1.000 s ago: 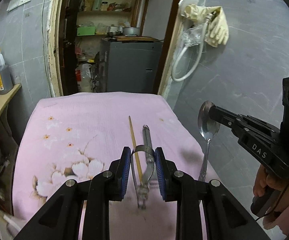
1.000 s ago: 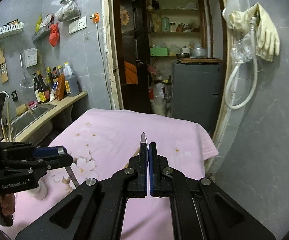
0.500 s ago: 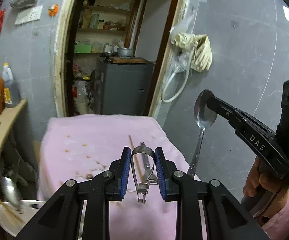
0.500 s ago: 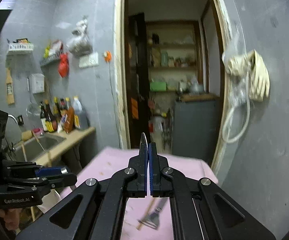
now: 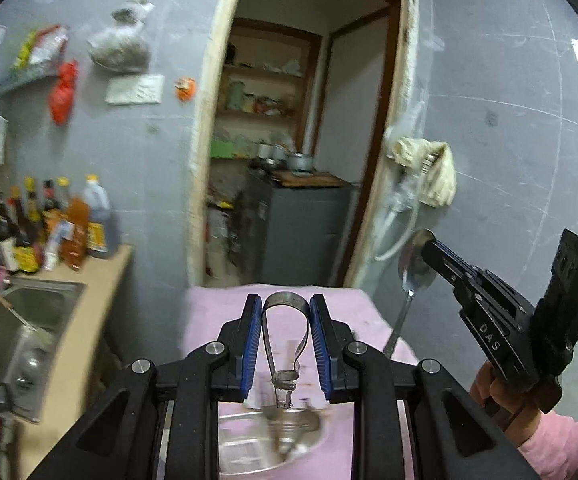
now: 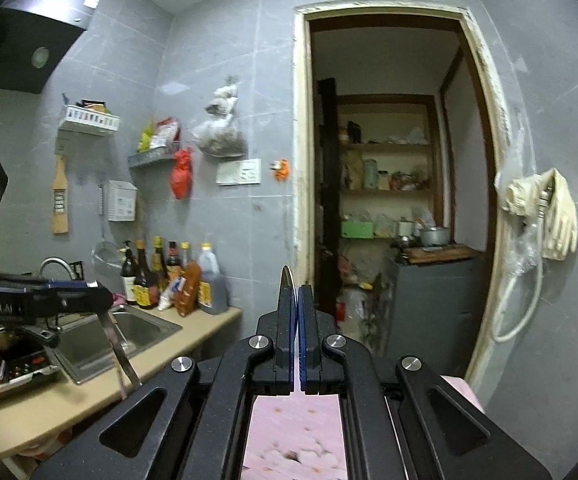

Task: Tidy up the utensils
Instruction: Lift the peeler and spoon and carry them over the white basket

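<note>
- Grey-tiled kitchen wall (image 6: pixel 225 60), open doorway to a pantry; sauce bottles (image 6: pixel 169 276) on a tan counter beside a steel sink (image 6: pixel 129 332).
- Pink floral cloth (image 5: pixel 209 308) covers the table below both grippers.
- Left gripper (image 5: pixel 285 344): blue pads clamped on the looped end of bent steel tongs (image 5: pixel 285 320); the tong arms hang down, nearly together at their blurred tips.
- Right gripper (image 6: pixel 295 336): jaws pressed together on the bowl of a shiny metal spoon (image 5: pixel 409 276), handle hanging down off the cloth's right edge.
</note>
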`<control>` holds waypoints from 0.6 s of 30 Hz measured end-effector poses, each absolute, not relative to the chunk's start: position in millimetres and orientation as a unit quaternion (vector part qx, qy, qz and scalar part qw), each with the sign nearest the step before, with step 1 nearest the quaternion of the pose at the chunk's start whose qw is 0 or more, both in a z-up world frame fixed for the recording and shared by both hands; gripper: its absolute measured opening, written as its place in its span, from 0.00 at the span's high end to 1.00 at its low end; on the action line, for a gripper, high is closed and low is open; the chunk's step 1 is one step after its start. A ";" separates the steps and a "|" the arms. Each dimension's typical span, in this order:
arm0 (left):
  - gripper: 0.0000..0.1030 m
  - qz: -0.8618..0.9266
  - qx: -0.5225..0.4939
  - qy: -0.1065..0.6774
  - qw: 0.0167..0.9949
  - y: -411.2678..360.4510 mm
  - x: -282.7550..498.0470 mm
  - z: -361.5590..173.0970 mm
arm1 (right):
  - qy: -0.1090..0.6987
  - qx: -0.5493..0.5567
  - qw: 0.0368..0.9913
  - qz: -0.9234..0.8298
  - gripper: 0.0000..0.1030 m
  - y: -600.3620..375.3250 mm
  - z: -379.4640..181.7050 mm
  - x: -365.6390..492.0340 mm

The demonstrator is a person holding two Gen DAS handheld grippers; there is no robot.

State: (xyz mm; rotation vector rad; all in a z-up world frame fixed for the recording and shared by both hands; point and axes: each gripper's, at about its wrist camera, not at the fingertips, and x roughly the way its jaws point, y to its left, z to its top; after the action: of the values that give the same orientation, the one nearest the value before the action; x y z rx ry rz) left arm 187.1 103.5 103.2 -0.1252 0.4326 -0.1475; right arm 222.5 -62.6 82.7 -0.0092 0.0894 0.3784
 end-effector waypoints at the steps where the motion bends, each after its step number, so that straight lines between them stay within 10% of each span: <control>1: 0.78 -0.060 -0.059 0.214 0.973 112.2 184.8 102.6 | 0.046 -0.007 0.981 0.191 0.98 -55.5 79.0 222.7; 18: 0.77 -0.017 -0.093 0.269 0.958 176.0 193.7 22.5 | 0.070 -0.073 0.973 0.206 0.98 -7.7 15.6 225.1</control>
State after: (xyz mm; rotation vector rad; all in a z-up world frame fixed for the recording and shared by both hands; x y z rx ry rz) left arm 193.7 176.0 22.5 -0.1887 0.5464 -0.0353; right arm 225.1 -7.7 15.6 -0.1475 0.1406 0.4150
